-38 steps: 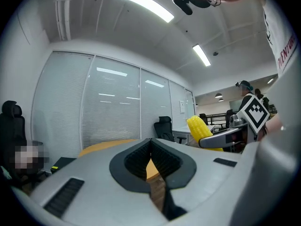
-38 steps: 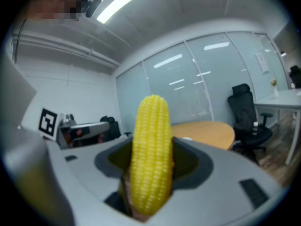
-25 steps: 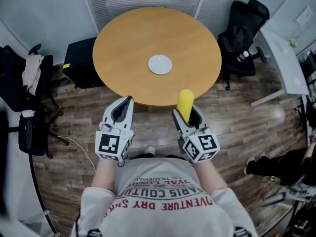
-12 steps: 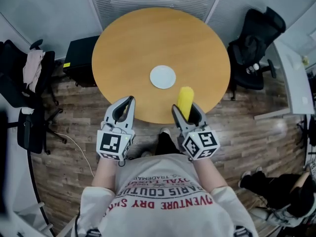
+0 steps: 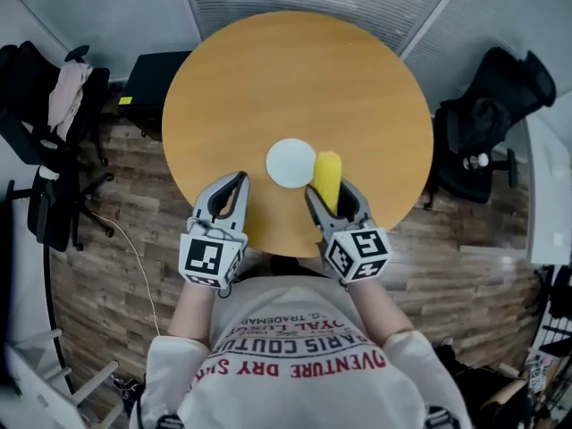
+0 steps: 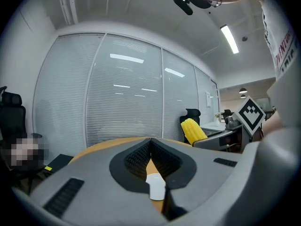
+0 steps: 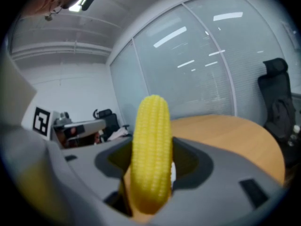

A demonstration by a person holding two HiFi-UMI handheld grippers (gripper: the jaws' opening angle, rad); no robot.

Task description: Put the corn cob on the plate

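Note:
The yellow corn cob (image 5: 327,175) stands upright in my right gripper (image 5: 327,195), which is shut on its lower half. It hangs over the near part of the round wooden table (image 5: 295,79), just right of the small white plate (image 5: 286,163). In the right gripper view the corn cob (image 7: 151,149) fills the gap between the jaws. My left gripper (image 5: 239,180) is shut on nothing, near the table's front edge and left of the plate. In the left gripper view, the plate (image 6: 155,186) shows through the jaws, and the corn cob (image 6: 193,130) appears to the right.
Black office chairs stand at the left (image 5: 49,177) and the right (image 5: 487,123) of the table. A black box (image 5: 152,79) sits on the wood floor at the table's far left. Glass walls with blinds (image 6: 122,102) close off the far side.
The person has stepped up to the table. Both grippers have moved from over the floor to over the table's near edge, and the corn now hangs beside the plate.

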